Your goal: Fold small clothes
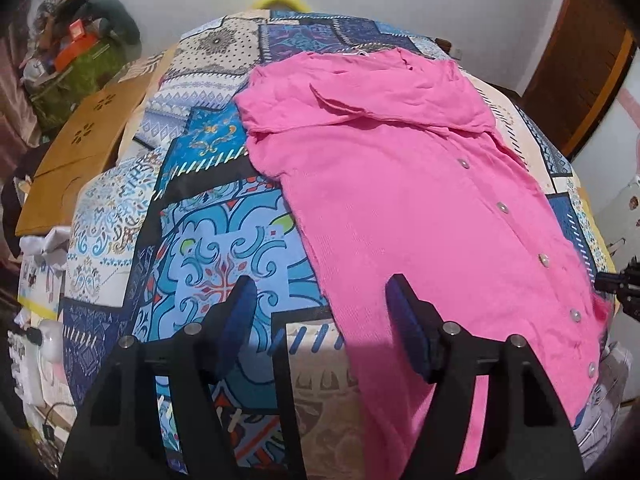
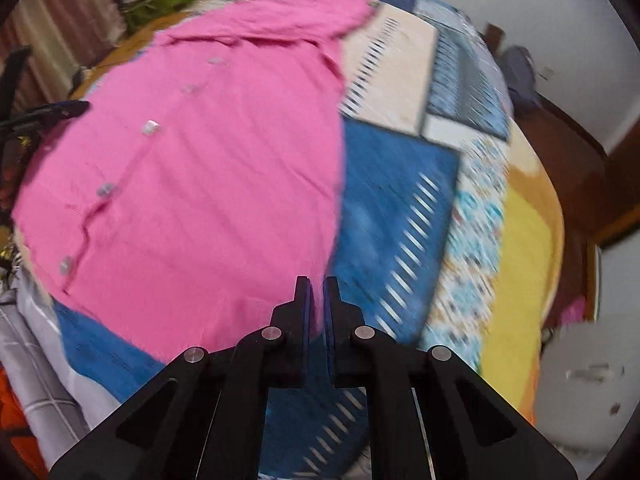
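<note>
Pink shirt (image 1: 400, 200) flat on patterned bedspread (image 1: 208, 240). Left gripper (image 1: 320, 312) released, straddling shirt's edge at 6 o'clock. Right gripper (image 2: 318, 300) clenched on shirt's edge.

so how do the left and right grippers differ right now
The left gripper has its jaws wide apart with nothing between them; the right gripper is shut on the edge of the pink shirt. The left hangs over the shirt's left edge and the patterned bedsheet; the right is at the opposite edge. Both are black with blue pads and angle downward.
</note>
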Tool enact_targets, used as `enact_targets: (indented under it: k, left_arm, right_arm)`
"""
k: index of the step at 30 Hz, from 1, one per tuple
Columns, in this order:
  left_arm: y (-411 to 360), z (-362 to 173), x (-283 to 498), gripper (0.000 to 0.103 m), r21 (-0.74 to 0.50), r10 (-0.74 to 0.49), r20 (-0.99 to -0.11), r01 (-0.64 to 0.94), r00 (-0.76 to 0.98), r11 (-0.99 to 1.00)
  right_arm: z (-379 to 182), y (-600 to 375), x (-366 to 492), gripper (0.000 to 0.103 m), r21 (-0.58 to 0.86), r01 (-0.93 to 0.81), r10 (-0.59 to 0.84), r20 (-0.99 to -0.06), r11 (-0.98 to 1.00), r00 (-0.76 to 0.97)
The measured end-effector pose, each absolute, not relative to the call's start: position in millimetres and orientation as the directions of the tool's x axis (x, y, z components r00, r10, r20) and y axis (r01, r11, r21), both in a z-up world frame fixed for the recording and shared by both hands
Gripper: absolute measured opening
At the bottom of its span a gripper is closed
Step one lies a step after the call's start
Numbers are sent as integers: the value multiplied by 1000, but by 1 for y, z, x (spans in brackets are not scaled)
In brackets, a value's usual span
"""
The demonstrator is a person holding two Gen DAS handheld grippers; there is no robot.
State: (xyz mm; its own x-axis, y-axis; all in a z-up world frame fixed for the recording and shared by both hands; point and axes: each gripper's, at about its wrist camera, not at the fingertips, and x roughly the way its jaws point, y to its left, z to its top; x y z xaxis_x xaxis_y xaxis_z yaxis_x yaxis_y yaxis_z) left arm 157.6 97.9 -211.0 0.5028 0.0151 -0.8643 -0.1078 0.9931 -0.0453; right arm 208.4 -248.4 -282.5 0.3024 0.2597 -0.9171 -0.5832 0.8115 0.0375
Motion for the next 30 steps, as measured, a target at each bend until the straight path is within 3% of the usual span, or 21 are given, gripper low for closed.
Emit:
enact_targets:
  k: [3,5,7,10,13,14,15,16,17,18,19,21,30]
  left_arm:
    - [99,-206,150,67,-79,-14,-874,-112,486,991]
    - [99,-202,142,67,-125,-62,-877,-102,476,987]
    - [94,-200,133,67,-137,-83,-877,-83,473,987]
    - [82,-201,121,66,-121,-86,-879,-45,469,992]
    - [70,-200,109,53,-82,-69,-874,-7,481,997]
    - [68,-200,105,45,-75,-66,-872,2,484,997]
    - [66,-199,103,29,-72,-68,-870,9,488,997]
    - [65,-199,101,20,-68,-67,-870,15,488,998]
    - [65,-198,100,3,-64,-64,-871,18,487,998]
    - [66,-198,101,2,-62,-63,-871,17,487,998]
    - [67,-197,102,2,-57,-57,-869,14,491,998]
    - [72,-196,108,2,-31,-24,-866,-6,500,999]
    - [131,-205,172,2,-34,37,-881,-142,471,989]
  right_arm:
    - [-274,-255,209,6,62,-557,289,-899,828,330]
    - [-265,-254,213,15,91,-548,323,-881,832,345]
    - [-260,-249,218,36,101,-547,344,-866,831,363]
    - [-265,-236,225,42,110,-563,359,-863,819,354]
    - [-282,-228,227,42,114,-560,337,-888,821,312]
    - [-288,-228,227,42,121,-557,336,-892,822,302]
    - [-293,-230,227,42,130,-550,337,-894,825,294]
    - [-297,-231,227,41,150,-543,348,-894,827,282]
    - [-299,-233,227,41,172,-534,361,-891,828,274]
    - [-302,-234,229,37,195,-525,375,-889,829,262]
    - [-303,-233,232,22,225,-522,398,-884,823,246]
    - [-303,-229,235,6,251,-532,421,-879,808,224]
    - [-288,-180,272,5,180,-625,427,-863,760,271]
